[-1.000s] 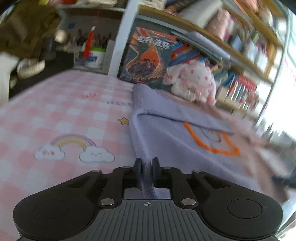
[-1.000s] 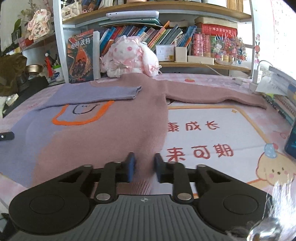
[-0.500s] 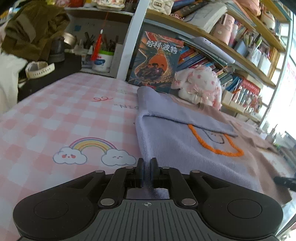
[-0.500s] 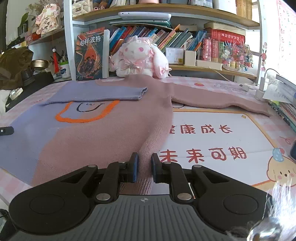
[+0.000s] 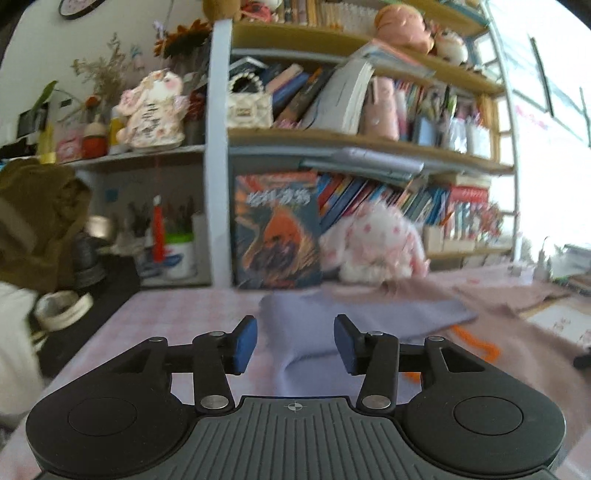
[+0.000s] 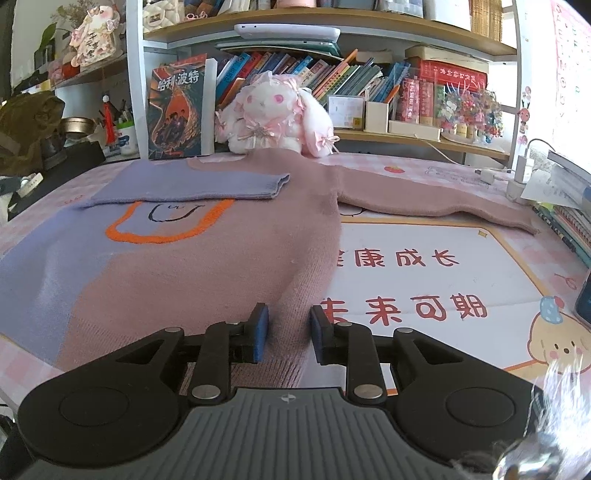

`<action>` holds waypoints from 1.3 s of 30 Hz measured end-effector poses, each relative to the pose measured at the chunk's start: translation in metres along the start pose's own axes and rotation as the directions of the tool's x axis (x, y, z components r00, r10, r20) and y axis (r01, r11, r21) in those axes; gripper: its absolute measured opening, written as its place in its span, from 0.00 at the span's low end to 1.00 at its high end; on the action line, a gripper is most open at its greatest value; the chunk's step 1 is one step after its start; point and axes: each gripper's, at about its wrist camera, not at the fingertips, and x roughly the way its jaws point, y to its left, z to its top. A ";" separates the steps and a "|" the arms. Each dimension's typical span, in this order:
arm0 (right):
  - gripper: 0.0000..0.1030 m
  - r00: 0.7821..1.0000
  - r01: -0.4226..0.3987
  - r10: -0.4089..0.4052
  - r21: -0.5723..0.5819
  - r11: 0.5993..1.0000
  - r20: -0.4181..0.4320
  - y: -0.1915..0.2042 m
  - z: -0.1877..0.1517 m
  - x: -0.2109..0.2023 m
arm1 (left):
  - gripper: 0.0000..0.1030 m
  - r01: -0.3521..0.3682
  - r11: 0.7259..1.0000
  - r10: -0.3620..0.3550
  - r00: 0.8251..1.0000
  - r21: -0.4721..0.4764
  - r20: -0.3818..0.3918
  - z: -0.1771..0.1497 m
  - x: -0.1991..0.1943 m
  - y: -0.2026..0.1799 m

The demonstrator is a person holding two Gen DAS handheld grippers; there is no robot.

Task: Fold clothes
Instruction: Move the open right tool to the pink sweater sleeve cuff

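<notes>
A pink and lavender sweater point(image 6: 207, 266) with an orange outline lies flat on the table. Its lavender sleeve point(image 6: 192, 186) is folded across the chest, and its pink sleeve point(image 6: 436, 203) stretches out to the right. My right gripper point(image 6: 289, 332) is open at the bottom hem, with a raised ridge of pink knit between the blue pads. In the blurred left wrist view, my left gripper point(image 5: 295, 347) is open and holds nothing. It hovers over the lavender side of the sweater point(image 5: 306, 332).
A plush rabbit point(image 6: 277, 114) and a standing book point(image 6: 177, 110) sit at the sweater's far edge under the bookshelves point(image 6: 369, 22). A printed mat point(image 6: 424, 273) covers the table to the right. A charger point(image 6: 521, 166) and stacked books point(image 6: 569, 218) line the right edge.
My left gripper has let go of the lavender hem, opened wide and tilted up towards the shelves. My right gripper's fingers have spread apart over the pink hem.
</notes>
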 end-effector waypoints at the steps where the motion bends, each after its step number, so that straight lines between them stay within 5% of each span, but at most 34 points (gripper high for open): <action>1: 0.23 1.000 0.001 -0.001 0.001 1.000 0.000 0.000 0.000 0.000 | 0.46 0.023 1.000 -0.023 1.000 0.004 0.009 0.000 0.006 -0.003; 18: 0.24 0.999 0.033 -0.033 -0.006 0.999 0.018 0.007 -0.004 0.000 | 0.61 0.209 0.977 -0.211 0.976 0.041 0.049 -0.002 0.034 -0.029; 28: 0.24 1.000 0.024 -0.024 0.032 0.999 0.012 0.004 -0.002 0.001 | 0.74 0.265 0.963 -0.263 0.964 0.043 -0.047 -0.006 0.045 -0.037; 36: 0.52 0.999 0.035 -0.035 0.098 0.995 -0.006 -0.031 0.030 0.009 | 0.94 0.264 0.963 -0.260 0.962 0.055 -0.081 -0.006 0.050 -0.042; 39: 0.61 0.997 0.076 -0.074 0.122 0.990 -0.023 -0.053 0.048 0.022 | 0.99 0.246 0.968 -0.237 0.959 0.042 -0.155 -0.005 0.058 -0.043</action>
